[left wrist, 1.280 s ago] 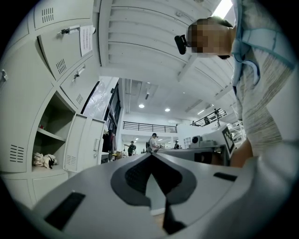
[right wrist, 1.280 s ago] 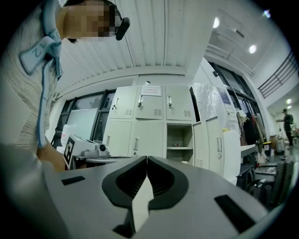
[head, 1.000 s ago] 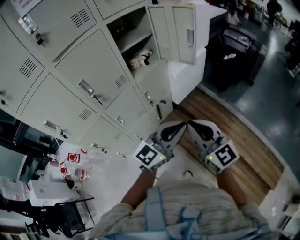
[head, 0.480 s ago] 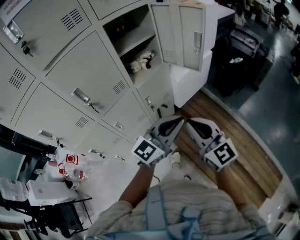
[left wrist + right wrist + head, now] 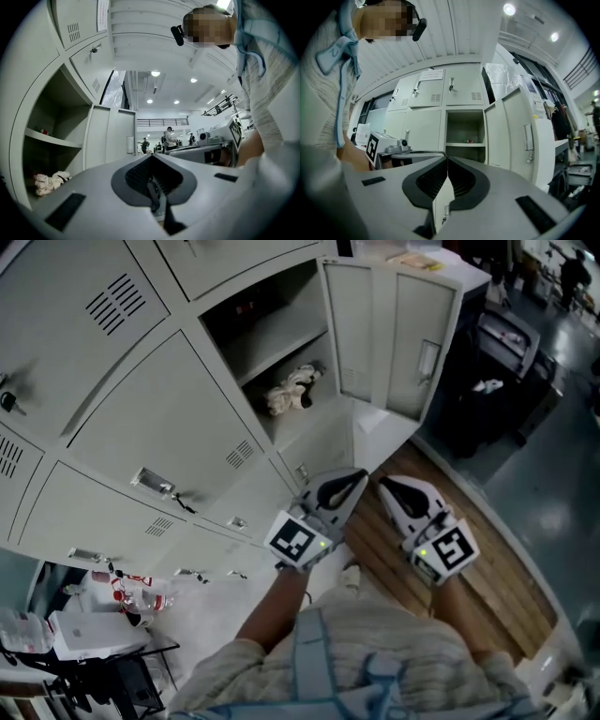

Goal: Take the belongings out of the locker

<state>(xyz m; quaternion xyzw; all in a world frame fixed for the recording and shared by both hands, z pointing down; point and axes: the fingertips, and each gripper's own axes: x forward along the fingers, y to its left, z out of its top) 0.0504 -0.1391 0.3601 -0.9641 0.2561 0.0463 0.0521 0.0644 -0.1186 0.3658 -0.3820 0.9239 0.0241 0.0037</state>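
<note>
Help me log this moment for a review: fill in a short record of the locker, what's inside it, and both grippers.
locker door: swung open
cloth: crumpled, lying in the lower compartment, not yet picked up
shelf: above the cloth, small items at the back, too small to tell
left gripper: jaws together, nothing held, outside the locker
right gripper: jaws together, nothing held, outside the locker
</note>
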